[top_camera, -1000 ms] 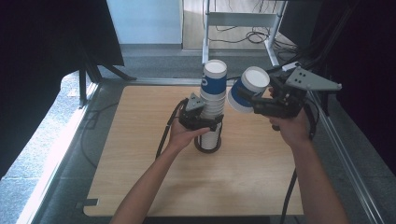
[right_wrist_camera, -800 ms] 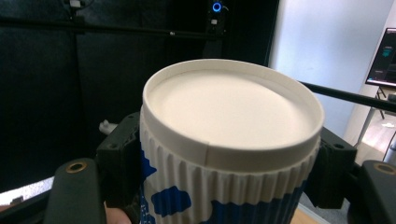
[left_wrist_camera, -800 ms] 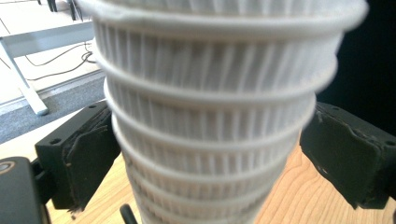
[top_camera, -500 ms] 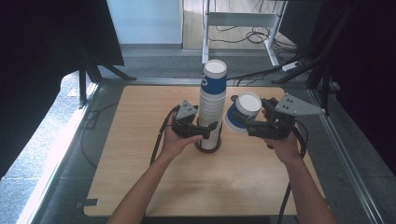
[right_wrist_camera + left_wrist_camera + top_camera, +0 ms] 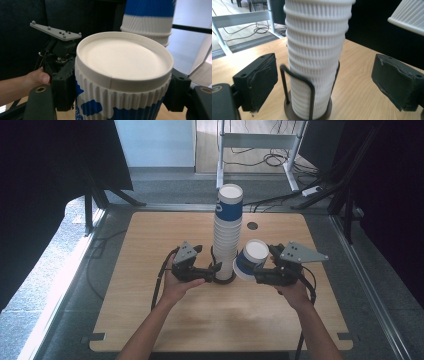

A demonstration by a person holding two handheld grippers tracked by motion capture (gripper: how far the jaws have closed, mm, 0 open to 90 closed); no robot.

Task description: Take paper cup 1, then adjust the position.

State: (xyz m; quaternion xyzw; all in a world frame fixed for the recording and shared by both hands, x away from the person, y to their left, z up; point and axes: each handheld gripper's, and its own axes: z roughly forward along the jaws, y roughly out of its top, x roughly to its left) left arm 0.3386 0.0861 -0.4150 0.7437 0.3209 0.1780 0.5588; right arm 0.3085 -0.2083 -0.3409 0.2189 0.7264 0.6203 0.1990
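One blue-patterned cup [image 5: 120,82], stacked cups [image 5: 226,235], no legible writing

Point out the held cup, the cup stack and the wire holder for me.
Held cup [image 5: 123,58]: right gripper view, on its white base.
Cup stack [image 5: 226,237]: high view, on the ribbed white side.
Wire holder [image 5: 312,93]: left gripper view, on a front upright wire.

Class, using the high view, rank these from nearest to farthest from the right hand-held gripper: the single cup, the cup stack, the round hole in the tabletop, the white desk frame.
From the right hand-held gripper:
1. Single cup, between its jaws.
2. Cup stack, just left of it.
3. Round hole, behind on the tabletop.
4. White desk frame, beyond the table's far edge.
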